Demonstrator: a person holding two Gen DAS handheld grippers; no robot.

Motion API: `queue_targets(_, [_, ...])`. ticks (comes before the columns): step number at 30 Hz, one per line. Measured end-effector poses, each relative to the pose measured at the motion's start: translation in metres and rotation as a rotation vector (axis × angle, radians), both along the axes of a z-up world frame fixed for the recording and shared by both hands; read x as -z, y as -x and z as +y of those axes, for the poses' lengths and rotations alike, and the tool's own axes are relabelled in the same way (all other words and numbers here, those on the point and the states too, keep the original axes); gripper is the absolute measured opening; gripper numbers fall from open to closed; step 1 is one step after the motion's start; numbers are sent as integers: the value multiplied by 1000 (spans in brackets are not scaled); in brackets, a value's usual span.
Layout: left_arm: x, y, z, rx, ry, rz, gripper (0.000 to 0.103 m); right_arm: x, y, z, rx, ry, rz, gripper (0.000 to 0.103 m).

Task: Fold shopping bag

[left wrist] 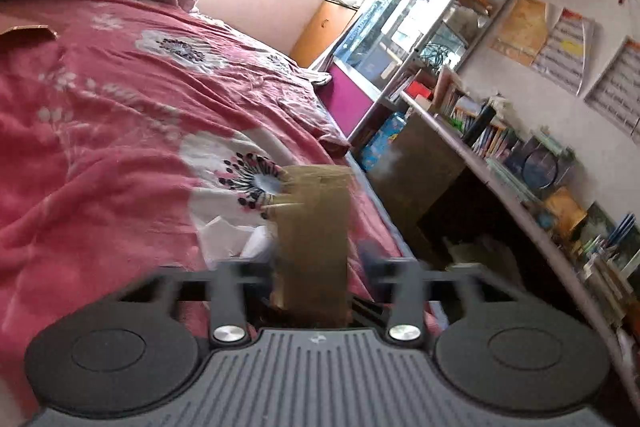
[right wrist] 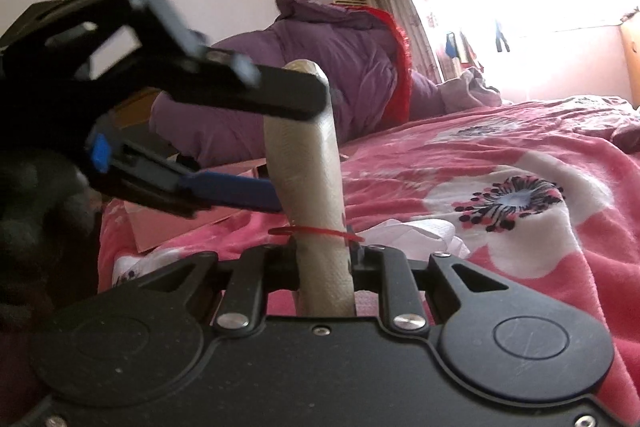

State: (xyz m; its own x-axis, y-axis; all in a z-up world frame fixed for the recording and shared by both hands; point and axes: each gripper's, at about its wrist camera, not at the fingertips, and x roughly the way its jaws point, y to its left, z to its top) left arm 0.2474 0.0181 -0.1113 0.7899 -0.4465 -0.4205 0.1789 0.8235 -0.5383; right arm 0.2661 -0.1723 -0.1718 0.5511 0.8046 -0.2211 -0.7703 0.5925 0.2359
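Now mid-fold: shopping bag (right wrist: 304, 163), flattened to a narrow strip, is held over the pink bedspread (right wrist: 520, 267). Near end is clamped in R gripper (right wrist: 325, 261), long axis running out from its jaws w/ far end rising. L gripper (left wrist: 320, 251) straddles the far end; can't tell if its pads bite. Next: firm hold there, then bend it back twd the near end.

The bedspread (left wrist: 120, 131) is pink with big white flowers that have dark dotted centres. The rolled bag (right wrist: 308, 187) is pale beige, crossed near its base by a thin red tie (right wrist: 316, 231). Far off lies a purple quilt (right wrist: 320, 67). Both tools are black.
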Motion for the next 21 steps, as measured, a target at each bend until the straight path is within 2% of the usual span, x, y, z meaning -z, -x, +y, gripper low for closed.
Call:
queue_targets(2, [5, -1, 7, -13, 49, -12, 30, -2, -3, 0, 5, 4, 19, 28])
queue_targets(4, [3, -3, 14, -19, 75, -26, 29, -5, -5, -1, 5, 3, 31, 31])
queue_targets(5, [0, -3, 17, -23, 81, -35, 29, -7, -5, -2, 2, -3, 31, 40])
queue_targets(6, [-4, -4, 20, -27, 84, -43, 29, -9, -5, -3, 2, -15, 30, 44])
queue_targets(11, [-37, -4, 37, -45, 97, -117, 29, -25, -4, -12, 21, -64, 18, 63])
queue_targets(14, [-61, 1, 50, -69, 87, -164, 29, -33, -1, -16, 3, -71, 2, 71])
queue_targets(17, [-91, 5, 61, -68, -18, -170, 29, -38, 7, -16, -9, -66, -29, 72])
queue_targets(21, [-127, 0, 64, 25, -234, -55, 29, -37, 4, -19, -16, -76, 6, 74])
